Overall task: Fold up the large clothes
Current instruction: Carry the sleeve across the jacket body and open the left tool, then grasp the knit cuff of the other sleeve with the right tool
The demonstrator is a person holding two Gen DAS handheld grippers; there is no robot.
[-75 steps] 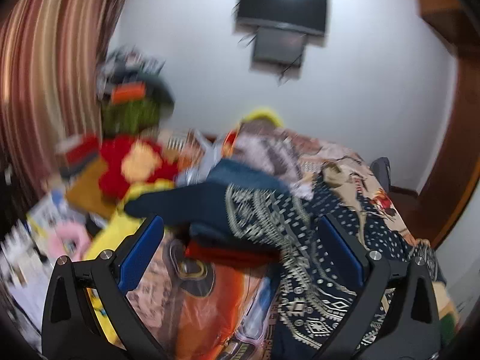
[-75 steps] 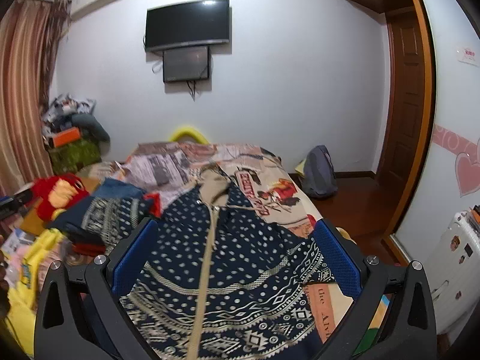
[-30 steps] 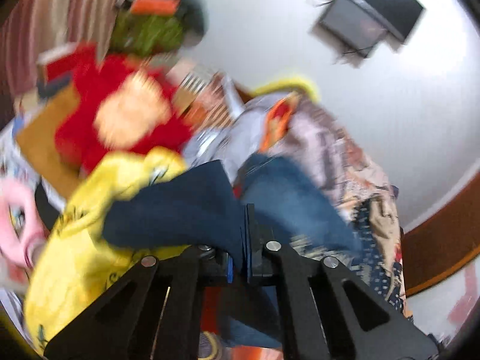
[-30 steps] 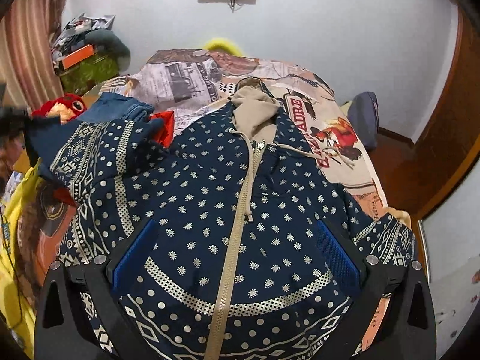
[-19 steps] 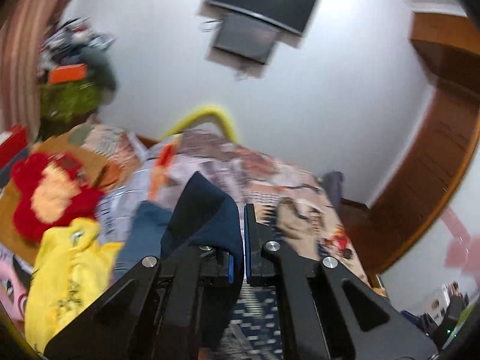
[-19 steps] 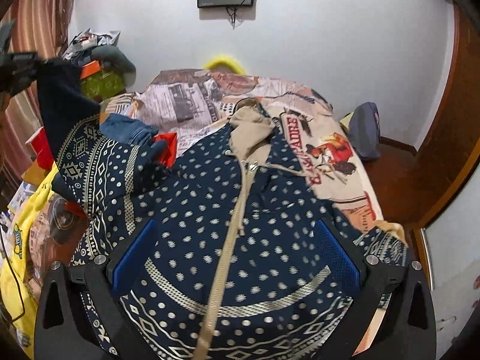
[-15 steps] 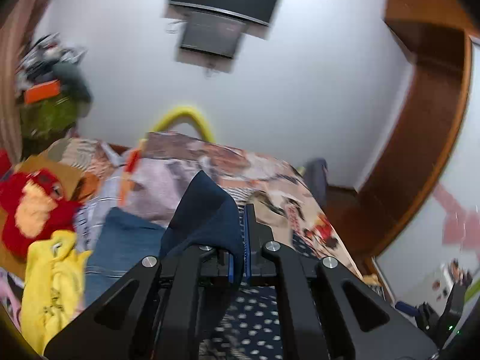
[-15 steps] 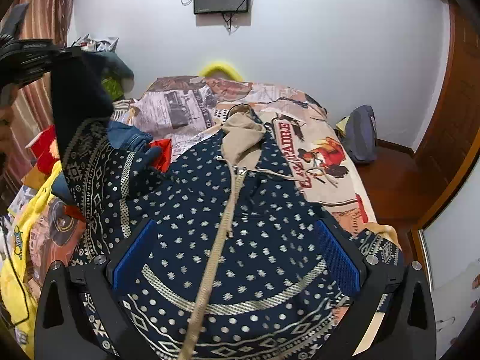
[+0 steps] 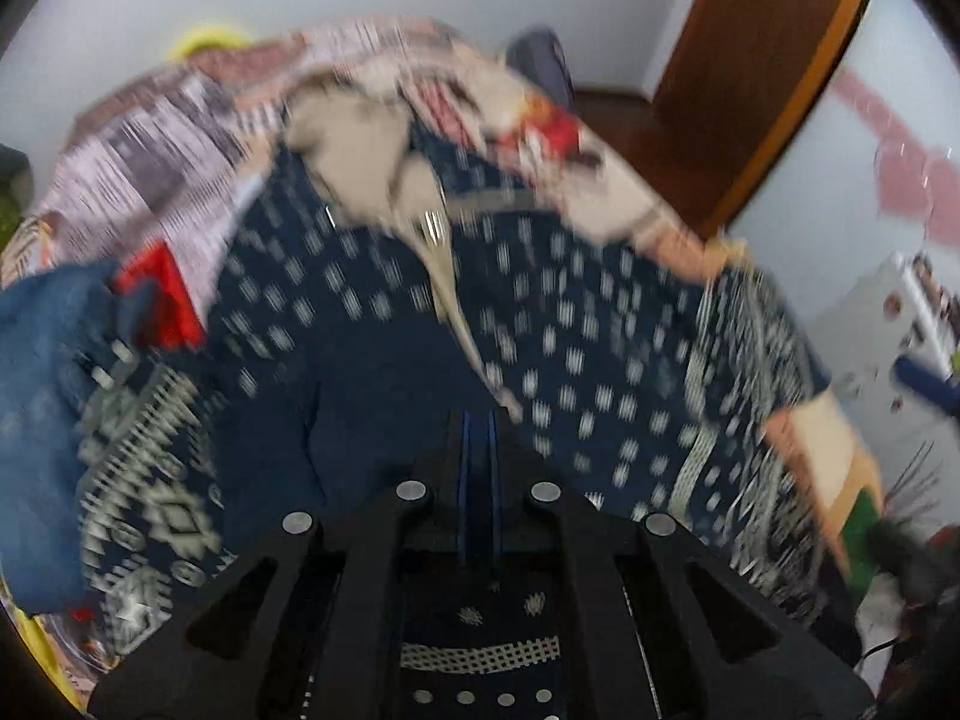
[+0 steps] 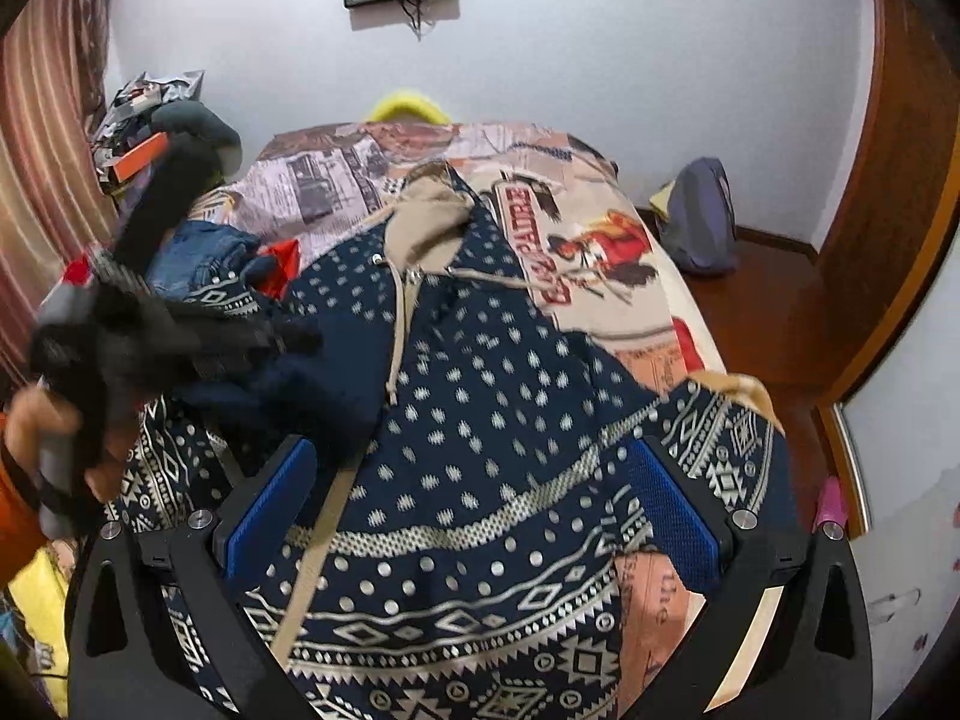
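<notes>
left tool pinching hoodie sleeve; right tool spread above hem

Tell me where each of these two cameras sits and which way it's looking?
Left wrist: on the left gripper, looking steeply down its shut fingers, which pinch the navy hoodie; blurred.
Right wrist: on the right gripper, looking down over its open fingers at the hoodie on the bed; the person's hand and the left gripper show at left.
Shared: the hoodie, its beige hood, the bed, the wooden door.
</notes>
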